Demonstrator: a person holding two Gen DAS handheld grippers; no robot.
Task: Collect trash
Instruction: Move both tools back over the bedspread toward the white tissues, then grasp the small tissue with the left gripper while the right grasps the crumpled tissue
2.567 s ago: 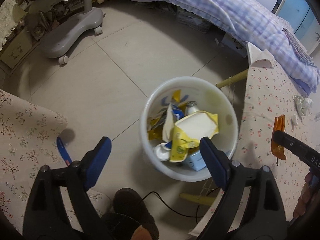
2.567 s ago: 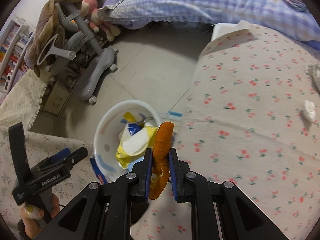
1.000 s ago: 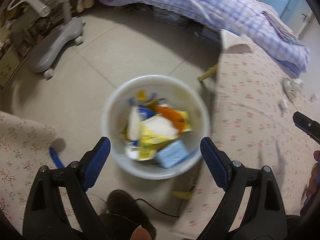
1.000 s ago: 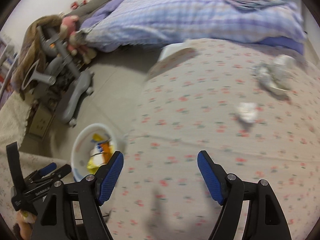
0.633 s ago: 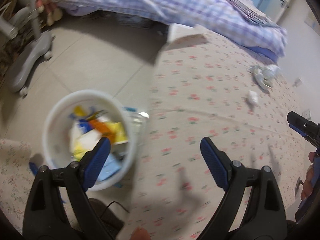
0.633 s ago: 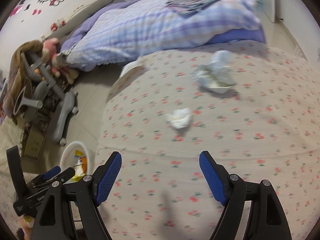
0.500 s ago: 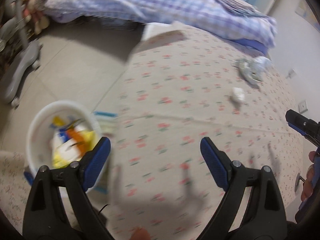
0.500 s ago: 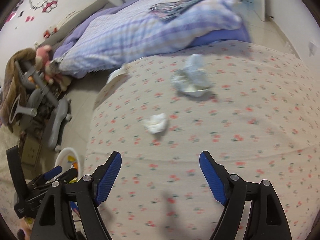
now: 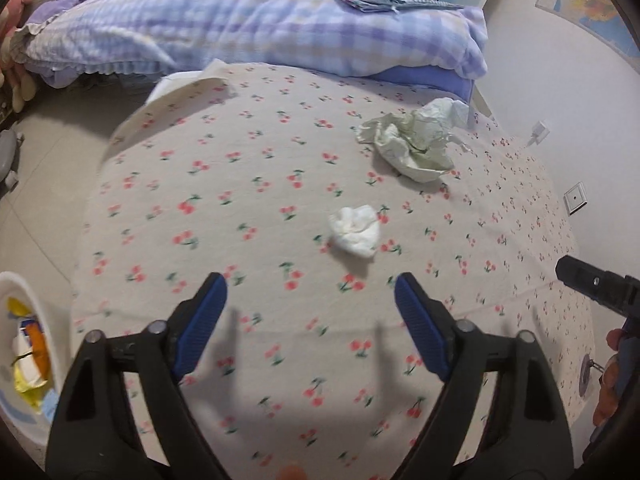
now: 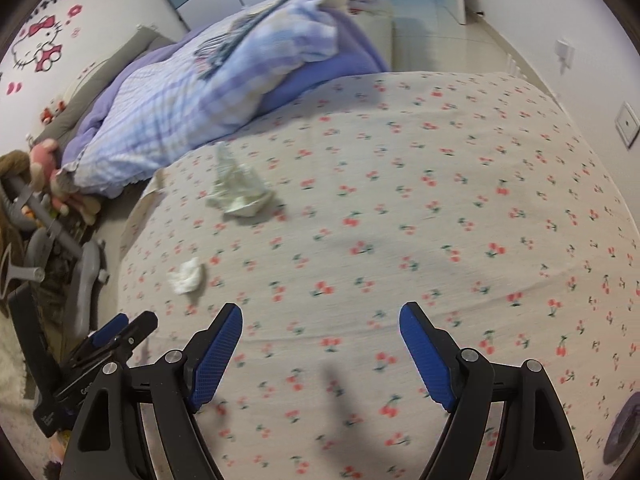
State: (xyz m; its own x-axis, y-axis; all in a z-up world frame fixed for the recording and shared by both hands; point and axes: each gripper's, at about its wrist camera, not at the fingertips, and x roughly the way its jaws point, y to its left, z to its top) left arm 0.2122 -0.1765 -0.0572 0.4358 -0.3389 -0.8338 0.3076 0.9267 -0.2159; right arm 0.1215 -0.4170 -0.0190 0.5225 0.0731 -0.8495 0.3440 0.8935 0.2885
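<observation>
A small white crumpled tissue point(image 9: 355, 230) lies on the cherry-print tablecloth point(image 9: 240, 184), just ahead of my left gripper point(image 9: 310, 292). That gripper's jaws are closing and nothing is between them. Farther back lies a larger pale-green crumpled wrapper point(image 9: 416, 142). In the right wrist view the tissue point(image 10: 187, 276) and the wrapper point(image 10: 238, 192) lie to the left of my right gripper point(image 10: 320, 320), which stands open and empty over bare cloth. The white trash bucket point(image 9: 16, 292) with yellow and orange packaging shows at the left edge of the left wrist view.
A bed with a purple checked quilt point(image 9: 248, 20) runs behind the table. A grey chair base point(image 10: 86, 280) and soft toys point(image 10: 44, 168) stand on the tiled floor at the left. Wall sockets point(image 9: 575, 199) are on the right wall. A dark round object point(image 10: 624, 428) lies near the table's right edge.
Both grippers swung right, away from the bucket and over the table. The orange peel left the right gripper and lies in the bucket. The tissue and wrapper now look closer.
</observation>
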